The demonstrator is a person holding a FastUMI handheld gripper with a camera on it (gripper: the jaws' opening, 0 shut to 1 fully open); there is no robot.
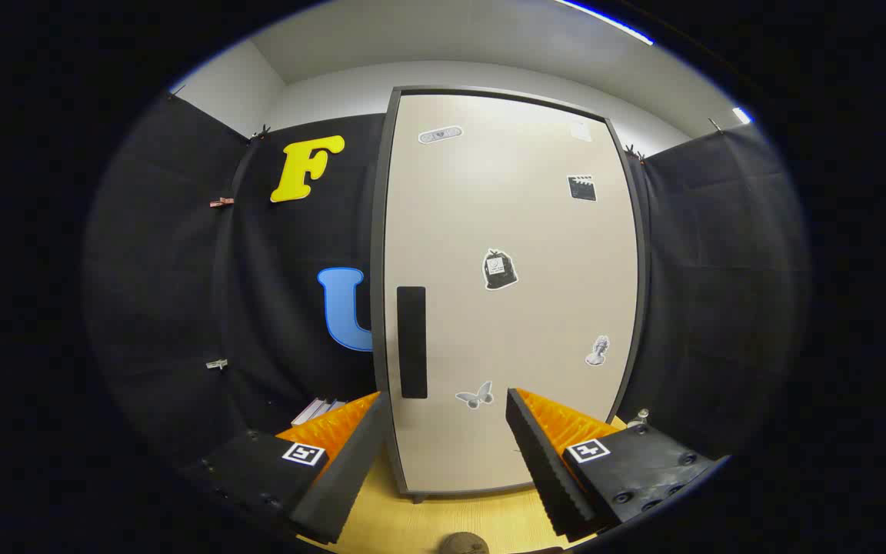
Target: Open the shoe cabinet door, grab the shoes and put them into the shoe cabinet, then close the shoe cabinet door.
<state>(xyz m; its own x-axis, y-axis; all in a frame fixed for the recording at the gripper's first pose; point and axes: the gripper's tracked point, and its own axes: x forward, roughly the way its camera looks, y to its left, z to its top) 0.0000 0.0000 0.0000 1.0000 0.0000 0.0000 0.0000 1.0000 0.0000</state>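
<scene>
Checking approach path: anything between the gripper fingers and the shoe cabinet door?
Nothing. In the gripper view the open gripper faces the closed shoe cabinet door; between them lies only bare wooden floor.

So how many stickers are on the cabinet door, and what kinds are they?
The tool is open, its fingers apart in front of the shut shoe cabinet door.
Plaster sticker: 1
Clapperboard sticker: 1
Black bag sticker: 1
Statue bust sticker: 1
Butterfly sticker: 1
Faint pale sticker: 1
Total: 6
</scene>
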